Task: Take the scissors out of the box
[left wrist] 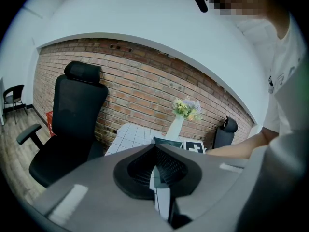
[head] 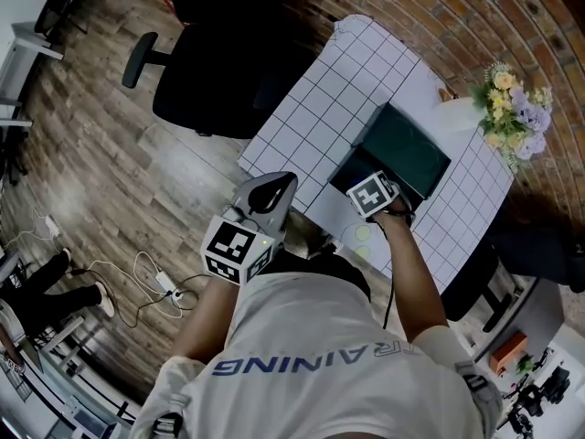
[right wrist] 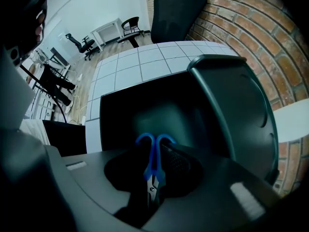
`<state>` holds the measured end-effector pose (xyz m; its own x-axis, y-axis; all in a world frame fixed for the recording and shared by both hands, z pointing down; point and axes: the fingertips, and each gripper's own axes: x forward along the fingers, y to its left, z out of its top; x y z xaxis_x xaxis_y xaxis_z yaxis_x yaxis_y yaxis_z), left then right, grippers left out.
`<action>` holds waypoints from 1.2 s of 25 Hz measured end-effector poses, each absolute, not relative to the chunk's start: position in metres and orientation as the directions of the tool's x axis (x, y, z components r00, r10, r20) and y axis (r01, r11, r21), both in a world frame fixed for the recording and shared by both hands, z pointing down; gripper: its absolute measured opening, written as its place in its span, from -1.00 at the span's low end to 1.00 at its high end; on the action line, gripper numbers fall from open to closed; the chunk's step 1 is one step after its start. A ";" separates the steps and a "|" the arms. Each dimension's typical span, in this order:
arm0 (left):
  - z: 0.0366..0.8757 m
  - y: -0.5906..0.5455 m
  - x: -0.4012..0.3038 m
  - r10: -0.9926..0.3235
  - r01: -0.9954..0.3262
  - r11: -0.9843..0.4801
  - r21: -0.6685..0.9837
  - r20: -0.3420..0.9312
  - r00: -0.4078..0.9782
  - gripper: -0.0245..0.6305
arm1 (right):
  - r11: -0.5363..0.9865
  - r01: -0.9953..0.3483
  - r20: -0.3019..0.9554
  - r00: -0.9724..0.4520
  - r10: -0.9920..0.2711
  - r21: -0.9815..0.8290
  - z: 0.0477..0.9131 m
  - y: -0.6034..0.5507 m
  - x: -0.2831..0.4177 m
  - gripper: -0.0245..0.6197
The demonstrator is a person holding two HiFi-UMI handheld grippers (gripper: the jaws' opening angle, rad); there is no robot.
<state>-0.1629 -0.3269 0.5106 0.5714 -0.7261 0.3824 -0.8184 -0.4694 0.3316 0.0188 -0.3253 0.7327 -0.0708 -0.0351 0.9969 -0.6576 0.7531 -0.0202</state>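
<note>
A dark green box lies open on the white gridded table, its lid raised toward the brick wall. My right gripper points straight down into the near end of the box. In the right gripper view the blue-handled scissors stand between its pads, handle loops toward the box floor, and my right gripper is shut on them. My left gripper hangs off the table's near-left edge, shut and holding nothing; in its own view my left gripper faces the table and box.
A vase of flowers stands at the table's far right, beside the box. A black office chair sits left of the table on the wood floor. Cables trail on the floor at left. A brick wall runs behind the table.
</note>
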 end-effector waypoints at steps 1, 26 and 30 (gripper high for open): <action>0.511 -0.327 -0.163 -0.725 -0.818 -0.470 0.332 0.383 0.572 -0.92 | 0.752 -0.659 0.997 -0.070 -0.039 -0.017 0.733 -0.326 0.019 -0.63; 0.369 -0.359 -0.045 -0.636 -0.650 -0.742 0.163 0.133 0.760 -0.92 | 0.335 -0.928 0.479 -0.223 -0.849 0.163 0.399 -0.344 0.108 -0.64; 0.344 -0.354 -0.021 -0.616 -0.623 -0.770 0.134 0.094 0.782 -0.92 | 0.222 -0.959 0.300 -0.163 -0.940 0.175 0.336 -0.322 0.145 -0.64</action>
<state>-0.0214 -0.3544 0.3441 0.7818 -0.6164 0.0940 -0.6234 -0.7704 0.1337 0.1455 -0.3215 0.3362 -0.1633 -0.9400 0.2997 -0.9592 0.2224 0.1747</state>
